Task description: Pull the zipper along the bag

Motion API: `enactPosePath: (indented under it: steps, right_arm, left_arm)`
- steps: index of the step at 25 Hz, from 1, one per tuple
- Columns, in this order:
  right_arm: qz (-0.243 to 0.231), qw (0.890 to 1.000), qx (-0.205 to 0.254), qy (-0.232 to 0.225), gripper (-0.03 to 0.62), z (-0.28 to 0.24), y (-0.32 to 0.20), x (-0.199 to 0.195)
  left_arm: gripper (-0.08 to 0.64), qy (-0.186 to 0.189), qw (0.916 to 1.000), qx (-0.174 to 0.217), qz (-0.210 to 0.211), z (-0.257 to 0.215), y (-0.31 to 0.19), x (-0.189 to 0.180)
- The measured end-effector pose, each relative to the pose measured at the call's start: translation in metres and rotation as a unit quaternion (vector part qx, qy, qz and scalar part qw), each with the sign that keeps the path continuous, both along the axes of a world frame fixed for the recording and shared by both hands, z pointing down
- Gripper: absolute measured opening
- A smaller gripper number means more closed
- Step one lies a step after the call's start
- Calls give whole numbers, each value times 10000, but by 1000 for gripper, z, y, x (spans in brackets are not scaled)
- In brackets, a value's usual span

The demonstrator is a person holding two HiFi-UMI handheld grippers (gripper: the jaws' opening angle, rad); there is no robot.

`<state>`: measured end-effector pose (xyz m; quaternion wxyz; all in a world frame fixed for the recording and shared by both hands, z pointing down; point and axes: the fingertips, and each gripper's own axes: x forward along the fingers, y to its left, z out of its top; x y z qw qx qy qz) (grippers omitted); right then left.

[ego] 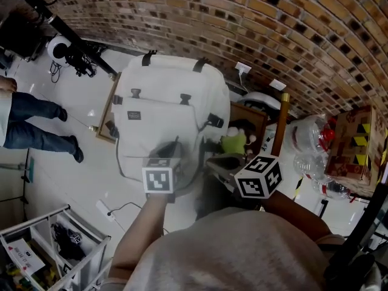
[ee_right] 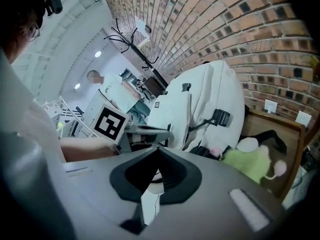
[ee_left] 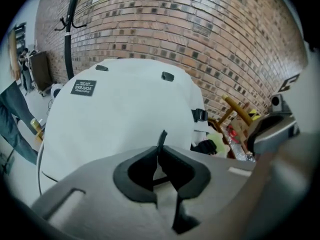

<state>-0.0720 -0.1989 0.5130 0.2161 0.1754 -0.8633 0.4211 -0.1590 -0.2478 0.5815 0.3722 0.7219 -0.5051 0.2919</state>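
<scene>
A white backpack (ego: pixel 163 114) stands upright against the brick wall; it fills the left gripper view (ee_left: pixel 125 109) and shows in the right gripper view (ee_right: pixel 205 99). Its black zipper pull (ee_left: pixel 162 138) sticks up low on the front. My left gripper (ee_left: pixel 159 152) is shut on that pull, pads pressed together on the tab. In the head view this gripper (ego: pixel 173 153) sits at the bag's lower front. My right gripper (ee_right: pixel 158 153) hangs beside the bag's lower right edge (ego: pixel 212 162). Its tips meet, and nothing shows beyond them.
A green plush toy (ego: pixel 233 143) lies in a wooden crate (ego: pixel 257 115) right of the bag. Clear plastic bottles (ego: pixel 309 147) and a cardboard box (ego: pixel 354 144) stand further right. A person's legs (ego: pixel 33 126) are at the left, a white rack (ego: pixel 54 247) at bottom left.
</scene>
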Motion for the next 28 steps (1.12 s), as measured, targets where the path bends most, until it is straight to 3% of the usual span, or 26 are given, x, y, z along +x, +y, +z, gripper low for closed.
enactPosePath:
  steps: [10,14,21,28]
  right_arm:
    - [-522,9940,589,766,-2,44,-31,-52]
    - [-601,9906,508,1117,-2,71,-37,-55]
    - [-689,9831,509,1618,-2,90,-36,-57]
    - [-709,9796,517,1809,-2,98,-36,-58]
  left_arm:
    - [37,581,9983,52,-56,-6,11,-6]
    - [37,831,9965,11,11,-7,13,-6]
    - [37,902,9958,-140,-20,-2,15,-13]
    - [37,934,9954,-200,-123,0,16,-24]
